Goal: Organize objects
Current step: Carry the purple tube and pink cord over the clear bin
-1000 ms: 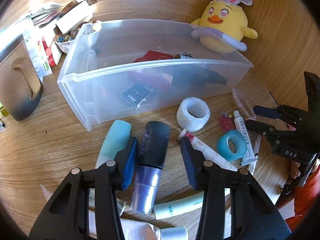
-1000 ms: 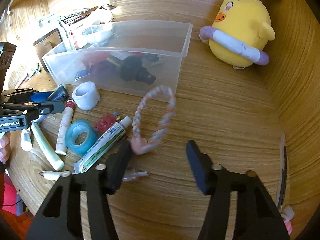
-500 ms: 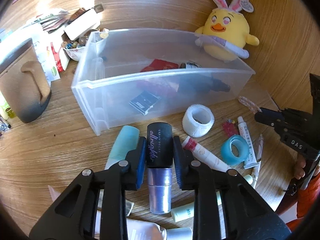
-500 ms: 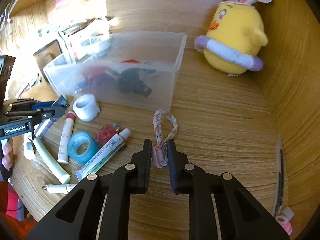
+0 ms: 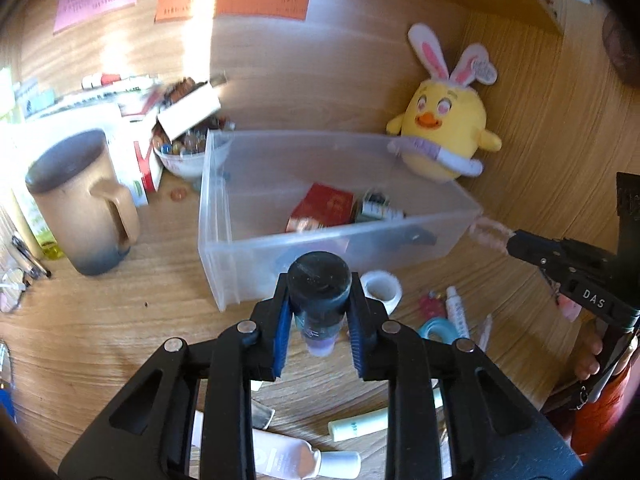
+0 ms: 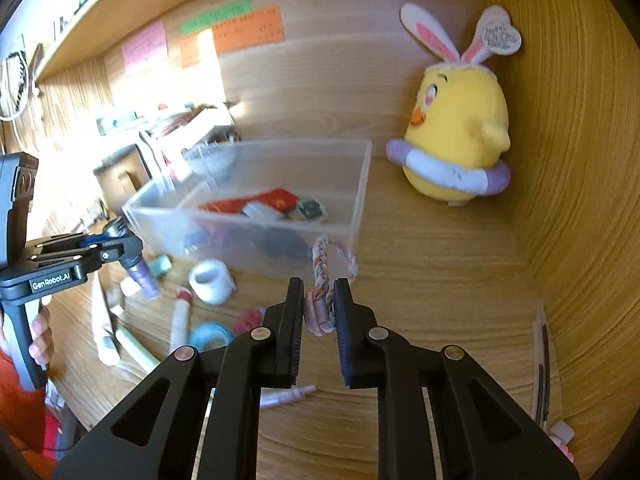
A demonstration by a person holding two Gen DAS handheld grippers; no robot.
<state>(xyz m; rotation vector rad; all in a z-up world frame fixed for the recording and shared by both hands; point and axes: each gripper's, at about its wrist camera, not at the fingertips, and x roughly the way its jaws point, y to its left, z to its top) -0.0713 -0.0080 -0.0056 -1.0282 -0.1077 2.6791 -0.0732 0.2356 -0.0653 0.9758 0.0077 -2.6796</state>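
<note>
My left gripper [image 5: 319, 316] is shut on a black-capped silver bottle [image 5: 319, 280] and holds it above the desk, in front of the clear plastic bin [image 5: 224, 208]. It also shows in the right wrist view [image 6: 124, 248] with the bottle [image 6: 140, 274] hanging down. My right gripper [image 6: 318, 308] is shut on a braided pink hair tie [image 6: 326, 268], lifted near the bin's [image 6: 360, 184] right end. It appears in the left wrist view [image 5: 508, 242], with the hair tie [image 5: 486, 234] beside the bin corner. The bin holds a red packet [image 5: 324, 204] and several small items.
On the desk lie a white tape roll [image 5: 382, 286], a blue tape roll [image 5: 440, 328], several tubes [image 5: 358, 426] and a pen [image 6: 286, 396]. A tan mug [image 5: 82, 200] stands left of the bin, cluttered boxes [image 5: 132, 120] behind it. A yellow plush chick [image 5: 444, 132] sits at the back right corner.
Both grippers have lifted off the desk, the left with the bottle, the right with the hair tie, and now sit higher facing the bin.
</note>
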